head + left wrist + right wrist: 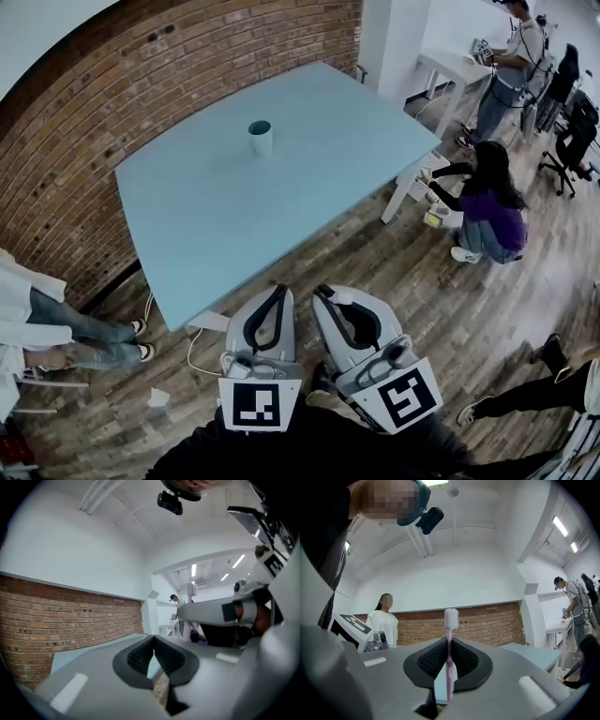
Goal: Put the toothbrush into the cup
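Though near brick wall (pixel 187 56), cup (pixel 261 138) upright on table (pixel 309 178)

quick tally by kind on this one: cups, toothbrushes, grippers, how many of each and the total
cup: 1
toothbrush: 1
grippers: 2 (left gripper shut with nothing in it, right gripper shut on the toothbrush)
total: 4

A pale blue table (pixel 328 159) stands beside a brick wall (pixel 141 84); a person (pixel 492 211) crouches nearby.
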Motion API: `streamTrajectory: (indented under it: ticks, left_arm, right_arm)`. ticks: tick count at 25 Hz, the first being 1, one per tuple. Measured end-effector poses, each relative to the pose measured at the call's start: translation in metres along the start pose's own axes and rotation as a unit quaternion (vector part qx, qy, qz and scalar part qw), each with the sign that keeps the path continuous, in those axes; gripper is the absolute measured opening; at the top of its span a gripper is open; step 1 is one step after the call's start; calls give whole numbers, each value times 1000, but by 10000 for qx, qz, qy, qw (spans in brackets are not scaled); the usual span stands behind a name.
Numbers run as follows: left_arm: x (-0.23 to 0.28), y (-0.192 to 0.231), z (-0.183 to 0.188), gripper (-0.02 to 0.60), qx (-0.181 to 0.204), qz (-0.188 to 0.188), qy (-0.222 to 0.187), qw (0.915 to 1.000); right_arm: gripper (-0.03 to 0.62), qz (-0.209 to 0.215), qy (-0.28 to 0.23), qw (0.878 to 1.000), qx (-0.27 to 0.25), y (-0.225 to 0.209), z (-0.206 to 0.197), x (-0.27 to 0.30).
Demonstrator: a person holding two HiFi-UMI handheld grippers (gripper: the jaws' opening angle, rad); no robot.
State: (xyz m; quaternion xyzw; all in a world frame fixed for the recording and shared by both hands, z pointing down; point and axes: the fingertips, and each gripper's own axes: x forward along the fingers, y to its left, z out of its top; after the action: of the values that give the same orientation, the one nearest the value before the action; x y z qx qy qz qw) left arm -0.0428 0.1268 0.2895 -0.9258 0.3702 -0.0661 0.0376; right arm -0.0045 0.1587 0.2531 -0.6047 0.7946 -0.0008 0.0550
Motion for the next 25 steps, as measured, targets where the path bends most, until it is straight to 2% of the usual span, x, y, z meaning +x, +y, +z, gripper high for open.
streamTrajectory:
  ticks: [3, 12, 20, 25]
  left_arm:
    - [16, -8, 2, 8, 149, 5, 59, 9999]
    - [59, 9, -1, 8, 111, 348, 187, 9992]
    - [105, 42, -6, 8, 8, 473, 75, 9989]
    - [147, 67, -6, 8, 5, 361, 14, 9993]
  right_arm:
    - [25, 42, -46, 10000, 72, -22, 1, 3]
    - [25, 312, -69, 9994, 154, -57, -5, 37]
    - [25, 376, 14, 9993, 34, -84, -13, 85]
    - [25, 330, 96, 9994, -27, -103, -17, 125]
